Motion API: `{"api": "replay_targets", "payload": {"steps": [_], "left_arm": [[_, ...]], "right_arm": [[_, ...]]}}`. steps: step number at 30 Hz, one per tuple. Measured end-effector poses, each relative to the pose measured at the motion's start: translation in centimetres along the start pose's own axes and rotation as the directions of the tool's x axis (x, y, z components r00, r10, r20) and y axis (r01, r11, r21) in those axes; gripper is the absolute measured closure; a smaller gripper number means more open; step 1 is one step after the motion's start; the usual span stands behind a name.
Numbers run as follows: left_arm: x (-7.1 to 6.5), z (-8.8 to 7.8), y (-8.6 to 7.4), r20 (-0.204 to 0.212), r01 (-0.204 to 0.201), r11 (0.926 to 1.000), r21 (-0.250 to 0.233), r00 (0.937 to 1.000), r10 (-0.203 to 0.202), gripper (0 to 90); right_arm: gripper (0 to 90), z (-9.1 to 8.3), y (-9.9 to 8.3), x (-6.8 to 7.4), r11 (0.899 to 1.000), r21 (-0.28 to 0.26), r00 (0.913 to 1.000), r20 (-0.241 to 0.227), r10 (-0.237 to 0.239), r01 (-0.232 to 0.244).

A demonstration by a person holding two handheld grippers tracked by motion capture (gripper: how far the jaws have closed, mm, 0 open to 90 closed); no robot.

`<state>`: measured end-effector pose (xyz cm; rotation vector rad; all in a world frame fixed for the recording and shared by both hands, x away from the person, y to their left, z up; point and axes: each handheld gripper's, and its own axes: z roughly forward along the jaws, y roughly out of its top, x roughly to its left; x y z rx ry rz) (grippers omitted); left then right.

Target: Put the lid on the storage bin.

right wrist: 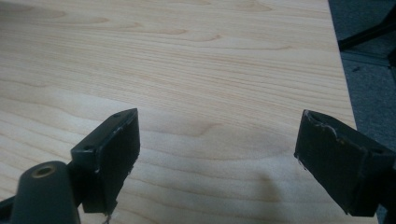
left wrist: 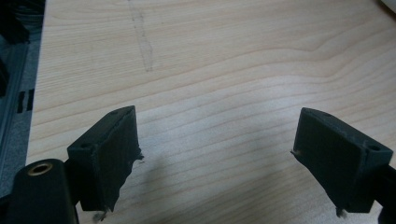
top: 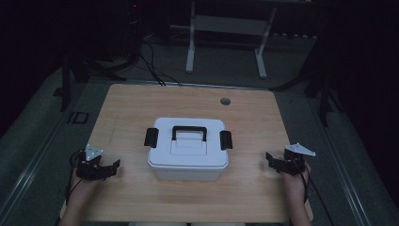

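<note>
A white plastic box [top: 188, 149] stands in the middle of the wooden table [top: 141, 101], its lid on, with a black carry handle [top: 189, 132] on top and a black latch [top: 151, 137] at each end. My left gripper [top: 114, 166] rests near the table's left front, open, well left of the box. My right gripper [top: 269, 159] sits near the right front, open too, apart from the box. In the left gripper view the jaws [left wrist: 217, 149] stand wide over bare wood. Bare wood also lies between the right gripper's jaws [right wrist: 217, 149].
A small round grommet [top: 225, 100] sits in the table's far part. The table's right edge [right wrist: 343, 79] runs close beside the right gripper, with grey floor beyond. A white stand [top: 226, 28] and black cables [top: 150, 61] lie on the floor behind the table.
</note>
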<state>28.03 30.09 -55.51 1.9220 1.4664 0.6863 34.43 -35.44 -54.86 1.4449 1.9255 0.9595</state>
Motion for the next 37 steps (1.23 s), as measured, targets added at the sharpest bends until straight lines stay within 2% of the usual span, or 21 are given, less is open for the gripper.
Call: {"api": "replay_targets", "payload": {"steps": [4, 8, 10, 11, 13, 14, 18, 22, 23, 25, 29, 30, 33, 37], "left_arm": [[-0.2, 0.0, -0.2, -0.045, 0.016, 0.9996, -0.024, 0.9989, -0.017, 14.3], [-0.3, 0.1, -0.4, -0.038, 0.031, 0.9991, -0.029, 0.9988, -0.032, 14.2], [-0.4, 0.1, -0.5, -0.051, 0.024, 0.9993, -0.029, 0.9984, -0.026, 14.2], [-0.5, 0.0, -0.6, -0.070, 0.023, 0.9990, -0.039, 0.9972, -0.026, 14.2], [-0.5, 0.0, -0.6, -0.070, 0.023, 0.9990, -0.039, 0.9972, -0.026, 14.2], [-0.5, -0.1, -0.7, -0.089, 0.048, 0.9972, -0.058, 0.9946, -0.053, 14.1], [-0.7, -0.4, -0.9, -0.116, 0.068, 0.9939, -0.087, 0.9902, -0.078, 14.1], [-0.8, -0.5, -1.0, -0.149, 0.062, 0.9918, -0.112, 0.9857, -0.078, 14.1], [-0.8, -0.7, -1.1, -0.165, 0.046, 0.9905, -0.129, 0.9839, -0.067, 14.1], [-0.9, -0.8, -1.1, -0.150, 0.051, 0.9885, -0.143, 0.9860, -0.072, 14.1], [-1.0, -0.7, -1.2, -0.158, 0.037, 0.9902, -0.135, 0.9857, -0.058, 14.1], [-1.0, -0.6, -1.2, -0.149, 0.036, 0.9902, -0.135, 0.9872, -0.056, 14.1], [-1.1, -0.6, -1.2, -0.150, 0.035, 0.9898, -0.138, 0.9872, -0.056, 14.1], [-0.9, -0.7, -1.3, -0.133, 0.051, 0.9887, -0.141, 0.9887, -0.070, 14.0]], "right_arm": [[13.7, -0.3, -0.3, 0.0, 1.000, -0.021, 0.9993, 0.029, 0.024, -0.024], [13.7, -0.5, -0.6, -0.3, 0.999, -0.033, 0.9979, 0.051, 0.039, -0.037], [13.7, -0.5, -0.7, -0.4, 0.998, -0.037, 0.9976, 0.053, 0.044, -0.042], [13.7, -0.6, -0.8, -0.5, 0.998, -0.039, 0.9973, 0.055, 0.048, -0.045], [13.7, -0.6, -0.8, -0.5, 0.998, -0.043, 0.9972, 0.054, 0.052, -0.049], [13.7, -0.6, -0.9, -0.4, 0.998, -0.051, 0.9974, 0.057, 0.043, -0.040], [13.8, -0.6, -0.9, -0.2, 0.998, -0.062, 0.9976, 0.064, 0.026, -0.022], [13.9, -0.8, -1.0, -0.2, 0.996, -0.082, 0.9969, 0.072, 0.033, -0.027], [13.9, -0.8, -1.1, -0.3, 0.996, -0.086, 0.9964, 0.078, 0.032, -0.026], [13.9, -0.8, -1.2, -0.4, 0.995, -0.090, 0.9962, 0.077, 0.041, -0.034], [13.9, -0.8, -1.2, -0.6, 0.996, -0.085, 0.9959, 0.078, 0.045, -0.038], [13.9, -0.8, -1.2, -0.6, 0.996, -0.086, 0.9957, 0.081, 0.044, -0.037], [13.9, -1.0, -1.0, -0.6, 0.994, -0.104, 0.9956, 0.080, 0.049, -0.041], [13.9, -1.0, -1.1, -0.7, 0.994, -0.099, 0.9954, 0.083, 0.047, -0.039]]}}
